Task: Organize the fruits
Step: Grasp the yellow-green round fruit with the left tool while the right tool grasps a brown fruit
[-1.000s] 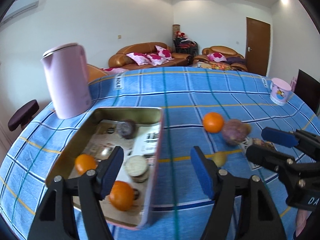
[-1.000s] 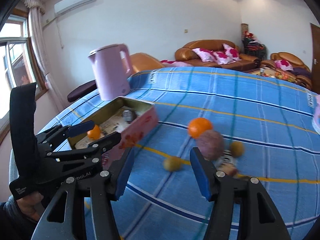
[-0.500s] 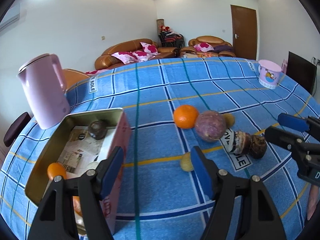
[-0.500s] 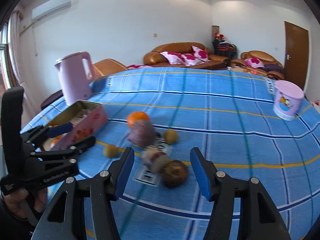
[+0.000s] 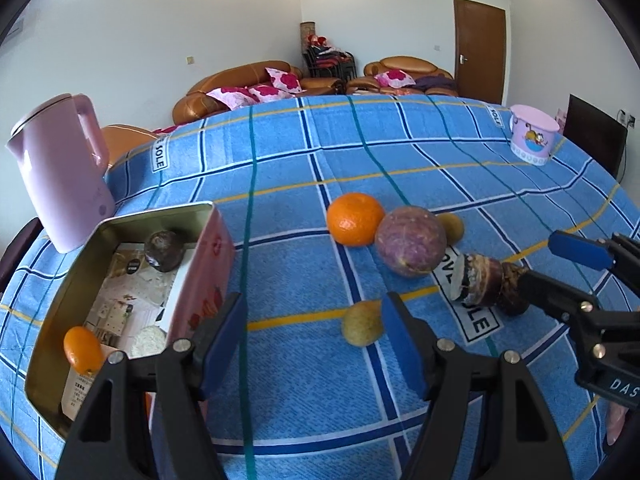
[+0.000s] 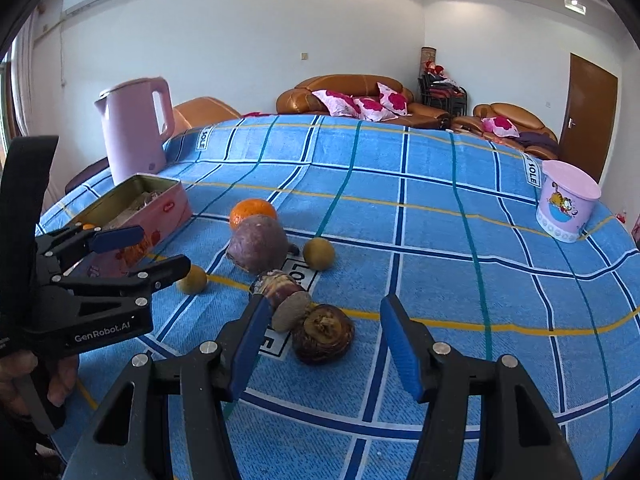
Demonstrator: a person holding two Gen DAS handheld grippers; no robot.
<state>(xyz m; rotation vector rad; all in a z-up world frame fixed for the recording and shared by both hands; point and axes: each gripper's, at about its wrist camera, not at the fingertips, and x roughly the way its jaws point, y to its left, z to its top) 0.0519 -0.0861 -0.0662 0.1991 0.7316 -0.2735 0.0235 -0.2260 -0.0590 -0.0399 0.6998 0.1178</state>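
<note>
In the left wrist view, the left gripper point(image 5: 312, 344) has its fingers apart and empty. Left of the frame, the tin box point(image 5: 204, 272) holds two small oranges (one half hidden) and one dark fruit point(image 5: 164, 251). At centre on the desk point(image 5: 280, 152) lie one orange point(image 5: 355, 219), one purple fruit point(image 5: 410, 247), and two small yellow fruits.

In the right wrist view, the right gripper point(image 6: 318, 344) has its fingers apart and empty, with two brown fruits at lower centre just ahead of them.

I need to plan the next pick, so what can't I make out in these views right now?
- Tin, left wrist view: near end hidden behind the left gripper; fruit count unclear.
- Tin, right wrist view: wall hides most contents.
- Dark brown fruit, left wrist view: partly behind the right gripper.
- Printed sheets in the tin: too small to read.
</note>
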